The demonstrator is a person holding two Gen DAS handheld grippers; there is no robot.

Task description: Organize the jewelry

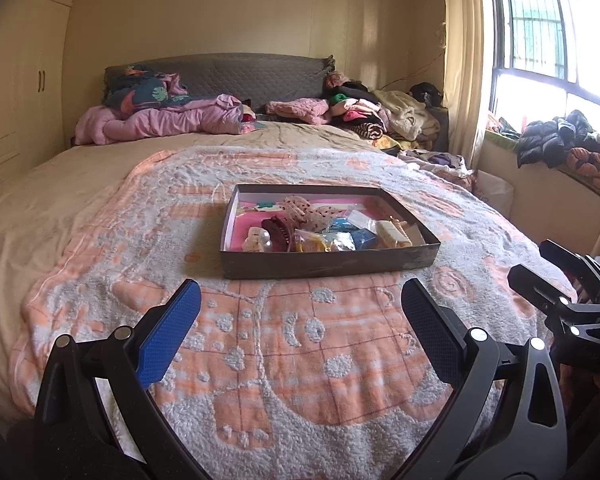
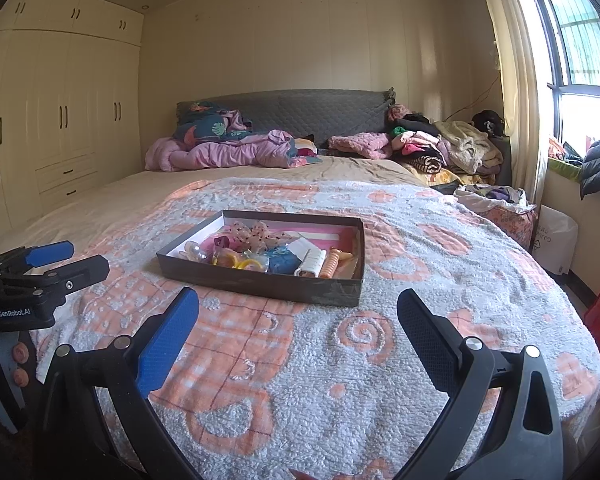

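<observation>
blanket (image 1: 300,360), tray (image 1: 328,266) long axis left-right

Small items in the tray (image 1: 328,266) too jumbled to identify; window (image 1: 556,36) overexposed, cut off at right.

Daylight enters your scene from the window (image 1: 556,36), which is blown out to white glare in both views. Nearest the window, the blanket (image 1: 300,340) is brightly lit; the wardrobe (image 2: 60,120) on the side away from the window sits dimmer. Expect strong fisheye bending and dark vignetting at every corner. Focus is adequate throughout, with softness toward the edges.
</observation>
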